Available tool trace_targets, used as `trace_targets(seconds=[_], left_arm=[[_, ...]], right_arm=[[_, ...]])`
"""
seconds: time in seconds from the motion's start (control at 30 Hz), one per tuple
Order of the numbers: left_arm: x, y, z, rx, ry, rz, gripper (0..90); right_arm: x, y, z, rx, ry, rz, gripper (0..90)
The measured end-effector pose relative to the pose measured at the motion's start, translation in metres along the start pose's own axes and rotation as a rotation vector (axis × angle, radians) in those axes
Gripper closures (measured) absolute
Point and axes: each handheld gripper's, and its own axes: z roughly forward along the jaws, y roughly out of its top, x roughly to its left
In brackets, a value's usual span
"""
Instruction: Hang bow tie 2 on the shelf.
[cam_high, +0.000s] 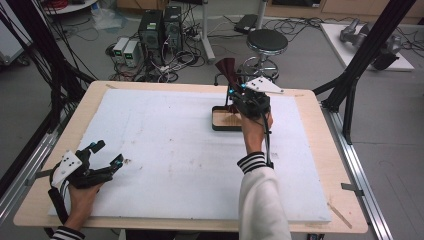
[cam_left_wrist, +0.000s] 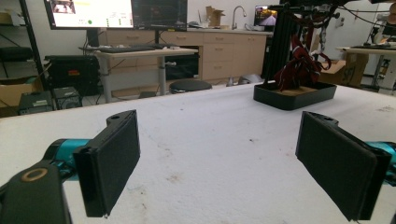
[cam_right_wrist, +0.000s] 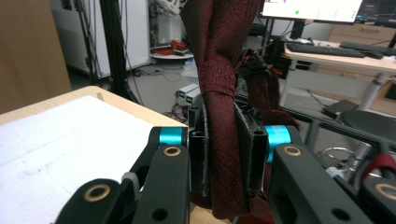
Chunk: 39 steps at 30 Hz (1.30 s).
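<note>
A dark red necktie (cam_right_wrist: 219, 93) with a knot in it runs up between the jaws of my right gripper (cam_right_wrist: 223, 149), which is shut on it. In the high view that gripper (cam_high: 239, 85) holds the tie (cam_high: 227, 67) above the far end of a black tray (cam_high: 218, 125). The left gripper view has the tie (cam_left_wrist: 299, 65) hanging down into the tray (cam_left_wrist: 294, 99). My left gripper (cam_high: 106, 154) rests near the table's front left corner, open, its pads (cam_left_wrist: 114, 158) wide apart with nothing between them.
A white foam sheet (cam_high: 165, 145) covers the wooden table (cam_high: 325, 165). Black frame posts (cam_high: 367, 45) stand at the right. Behind the table are a round stool (cam_high: 267, 42), computer towers (cam_high: 160, 27) and loose cables on the floor.
</note>
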Motion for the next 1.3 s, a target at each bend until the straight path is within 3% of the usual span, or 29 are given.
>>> trace_targets(seconds=[0.9, 1.17, 1.3], left_arm=[[0.0, 0.0, 0.0, -0.003, 0.0, -0.005, 14.2], [0.0, 0.0, 0.0, -0.002, -0.001, -0.005, 14.2], [0.0, 0.0, 0.0, -0.002, -0.001, -0.005, 14.2]], right_arm=[[0.002, -0.016, 0.032, 0.065, 0.027, 0.04, 76.9], [0.003, -0.02, 0.036, 0.106, 0.027, 0.054, 76.9], [0.005, -0.017, 0.033, 0.093, 0.027, 0.039, 76.9]])
